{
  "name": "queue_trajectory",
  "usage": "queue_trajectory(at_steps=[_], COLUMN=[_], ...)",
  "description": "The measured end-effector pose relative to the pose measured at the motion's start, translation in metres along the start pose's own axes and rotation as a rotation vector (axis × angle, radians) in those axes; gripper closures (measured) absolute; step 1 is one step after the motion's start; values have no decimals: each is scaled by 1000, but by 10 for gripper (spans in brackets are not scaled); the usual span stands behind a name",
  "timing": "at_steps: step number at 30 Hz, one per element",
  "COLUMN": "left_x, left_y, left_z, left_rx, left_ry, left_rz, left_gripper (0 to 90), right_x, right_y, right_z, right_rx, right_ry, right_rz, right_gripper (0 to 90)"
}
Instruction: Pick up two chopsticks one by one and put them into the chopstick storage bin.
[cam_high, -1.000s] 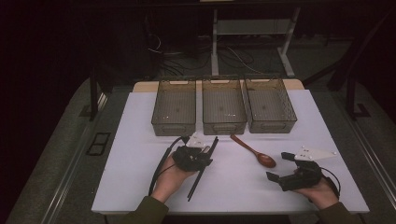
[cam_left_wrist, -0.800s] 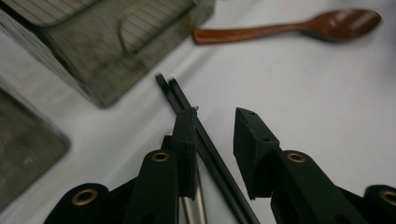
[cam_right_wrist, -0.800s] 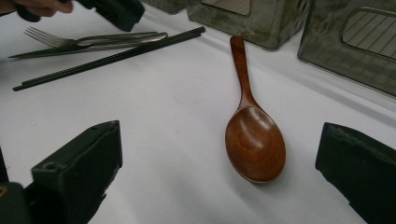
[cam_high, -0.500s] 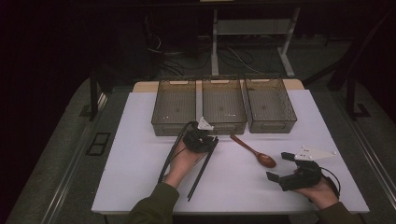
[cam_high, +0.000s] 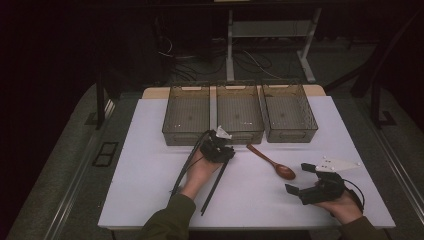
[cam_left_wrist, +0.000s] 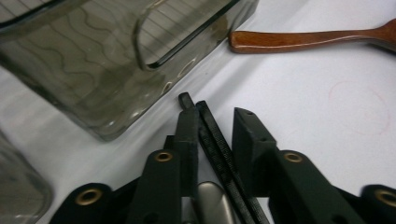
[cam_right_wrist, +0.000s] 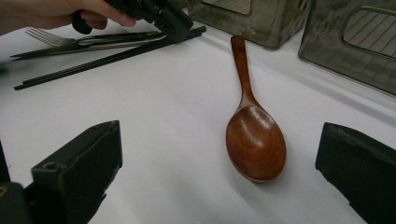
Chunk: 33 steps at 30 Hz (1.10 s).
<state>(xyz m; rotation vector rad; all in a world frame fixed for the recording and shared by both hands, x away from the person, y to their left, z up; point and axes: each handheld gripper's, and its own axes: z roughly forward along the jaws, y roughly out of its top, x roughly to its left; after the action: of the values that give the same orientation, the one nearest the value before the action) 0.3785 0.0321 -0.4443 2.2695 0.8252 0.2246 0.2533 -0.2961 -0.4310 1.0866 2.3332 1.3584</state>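
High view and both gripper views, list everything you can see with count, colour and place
bins: three, smoky clear plastic, side by side at the table's far edge
wooden spoon: one, reddish brown, on the table between the grippers
chopsticks: two, black, at the left gripper
fork: one, silver, beside the chopsticks
table: one, white top
left gripper: one, black, near the middle bin, jaws around a chopstick and a metal handle
right gripper: one, black, jaws wide, facing the spoon
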Motion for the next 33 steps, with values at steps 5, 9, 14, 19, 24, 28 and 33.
queue_trajectory(at_steps=[5,9,14,19,24,28,33], left_x=[-4,-14,-23,-25,-28,-30,-32], left_y=[1,3,5,5,4,3,-5], left_z=[1,5,8,9,0,-18,-44], left_rx=[-1,-3,-4,-8,-21,-49,-76], left_ry=[-21,-48,-75,-88,-90,-92,-87], left_rz=[8,25,42,51,55,69,75], left_gripper=[730,738,742,739,678,653,628], right_x=[0,0,0,0,0,-1,0], right_y=[0,0,0,0,0,0,0], right_z=[0,0,0,0,-1,-1,-2], right_rx=[1,0,0,0,-3,-7,-5], right_ry=[0,0,0,0,1,-2,-2], right_rz=[-1,-1,-2,-2,-1,-4,-1], right_gripper=[8,8,8,8,8,8,8])
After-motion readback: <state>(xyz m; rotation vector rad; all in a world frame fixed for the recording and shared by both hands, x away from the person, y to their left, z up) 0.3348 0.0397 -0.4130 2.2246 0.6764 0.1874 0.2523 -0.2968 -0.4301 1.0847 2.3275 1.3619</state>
